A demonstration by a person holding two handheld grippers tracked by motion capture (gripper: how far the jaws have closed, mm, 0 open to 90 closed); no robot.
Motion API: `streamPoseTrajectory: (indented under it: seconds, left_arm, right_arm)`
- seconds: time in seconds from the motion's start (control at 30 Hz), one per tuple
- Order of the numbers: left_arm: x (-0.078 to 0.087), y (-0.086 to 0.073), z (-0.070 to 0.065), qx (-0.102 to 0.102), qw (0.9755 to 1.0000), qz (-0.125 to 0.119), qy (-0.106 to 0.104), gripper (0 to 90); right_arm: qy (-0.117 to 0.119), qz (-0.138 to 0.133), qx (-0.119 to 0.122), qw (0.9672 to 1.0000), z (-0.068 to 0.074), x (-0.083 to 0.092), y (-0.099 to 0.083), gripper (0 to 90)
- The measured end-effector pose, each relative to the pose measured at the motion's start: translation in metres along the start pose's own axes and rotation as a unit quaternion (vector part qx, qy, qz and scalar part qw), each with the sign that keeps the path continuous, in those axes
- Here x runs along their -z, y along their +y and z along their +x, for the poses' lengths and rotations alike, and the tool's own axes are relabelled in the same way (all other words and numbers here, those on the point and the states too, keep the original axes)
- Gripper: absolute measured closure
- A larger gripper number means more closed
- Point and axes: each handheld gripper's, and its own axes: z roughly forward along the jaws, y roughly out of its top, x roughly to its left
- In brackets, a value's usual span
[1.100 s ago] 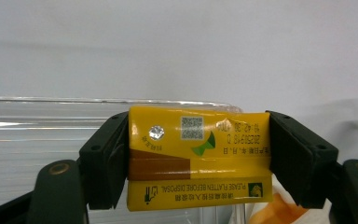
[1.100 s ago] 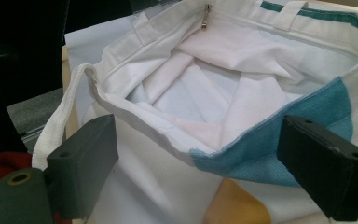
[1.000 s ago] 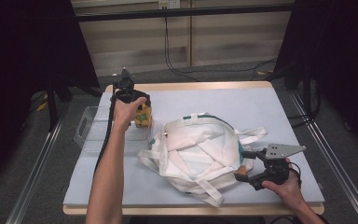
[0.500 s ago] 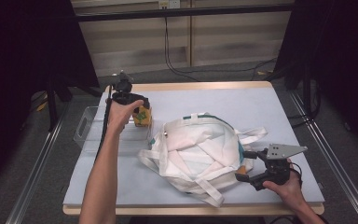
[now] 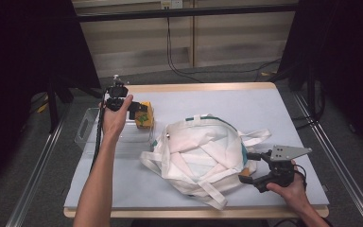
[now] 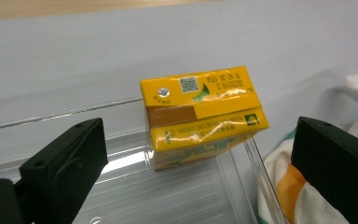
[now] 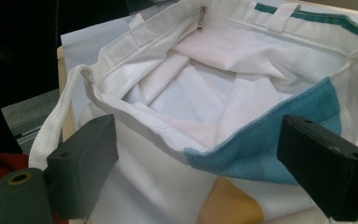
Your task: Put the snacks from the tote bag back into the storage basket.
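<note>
Evidently the step in hand is setting the yellow drink carton (image 6: 200, 114) into the clear plastic tray (image 5: 89, 128) at the left of the high view and letting go of it. The left gripper (image 5: 137, 111), left of centre in the upper half of that view, has just been opening its jaws: in the left gripper view they stand wide on either side of the carton with clear air between pads and box, so nothing is held. The carton sits in the tray's corner beside the white tote bag (image 5: 203, 156), leaning a little; whether it rests flat I cannot tell. To finish well, the left gripper should draw straight back along its own line, keeping both jaws off the carton's sides so the carton is not dragged or tipped, and clear the tray wall before turning. The right gripper (image 5: 253, 168), at lower right of the high view, is open too, its jaws set apart at the bag's rim without pinching it. It should stay quiet on the counter (image 5: 264, 104) so the bag's mouth keeps gaping.
</note>
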Motion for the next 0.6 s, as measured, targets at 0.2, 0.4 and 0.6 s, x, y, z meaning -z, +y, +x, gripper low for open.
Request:
streamPoseTrajectory:
  seconds: [0.2,0.4,0.6]
  left_arm:
    - [0.012,-0.012,0.0,-0.032,0.9991,-0.024,-0.016,5.1]
    - [0.026,-0.024,-0.006,-0.063,0.9954,-0.064,-0.033,5.0]
    - [0.038,-0.04,0.001,-0.068,0.9927,-0.088,-0.047,3.7]
  right_arm:
    - [-0.001,0.002,0.003,1.0,0.0,-0.001,0.0,11.9]
    - [-0.006,-0.002,0.0,1.0,-0.001,0.0,0.001,11.9]
    - [-0.008,-0.003,0.0,1.0,-0.001,0.001,0.001,11.9]
